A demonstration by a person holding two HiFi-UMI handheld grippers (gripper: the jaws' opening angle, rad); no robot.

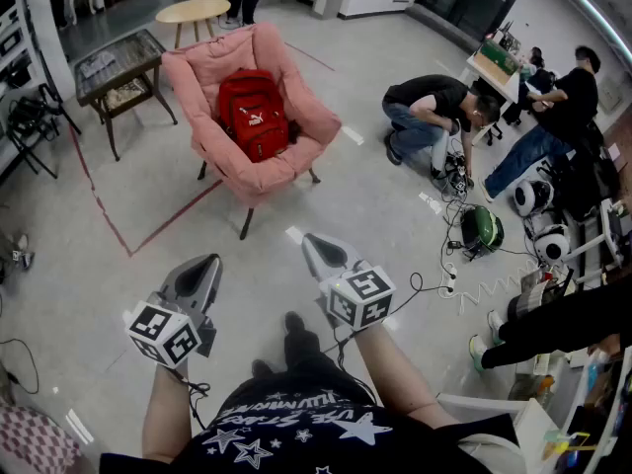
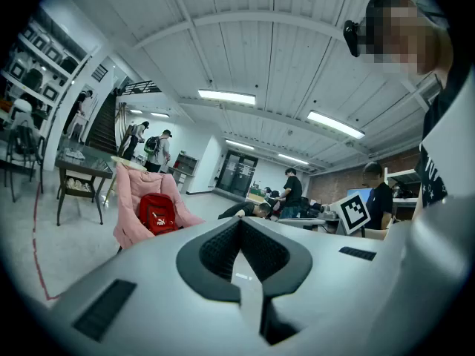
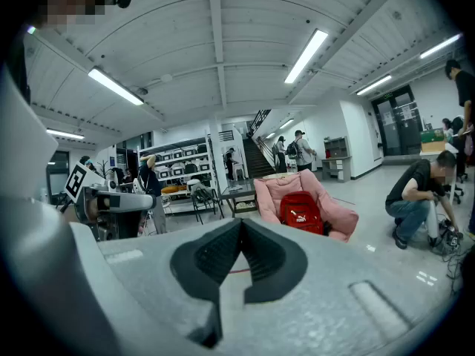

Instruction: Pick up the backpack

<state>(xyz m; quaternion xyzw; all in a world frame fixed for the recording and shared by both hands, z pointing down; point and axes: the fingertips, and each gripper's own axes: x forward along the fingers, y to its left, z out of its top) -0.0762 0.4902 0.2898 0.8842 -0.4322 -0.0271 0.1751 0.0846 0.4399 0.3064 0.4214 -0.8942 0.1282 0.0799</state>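
**Backpack and seat.** The backpack [image 1: 254, 114], a rounded red woven-fabric pack with a small white logo, is sitting upright in the seat of a pink armchair [image 1: 316, 131]. It is leaning against the chair's soft, padded back. The armchair is standing on thin, dark, splayed legs on a smooth pale grey floor [image 1: 395, 215], which is reflecting the ceiling lights. A red tape line [image 1: 104, 210] is running over the floor to the chair's left. Beyond the chair, a round light-wood table [image 1: 193, 10] and a rectangular dark-framed table [image 1: 118, 62] are standing.

**Grippers.** The left gripper [image 1: 209, 262] and the right gripper [image 1: 314, 245] are hovering side by side in the foreground, well apart from the backpack and pointing toward the armchair. Each has a matte grey shell tapering to a wedge, with black ribbed pads. Each is also carrying a cube with black-and-white square markers. In both gripper views the jaws are pressing together, with nothing between them and nothing touching them. The backpack and chair are showing far off beyond the tips.
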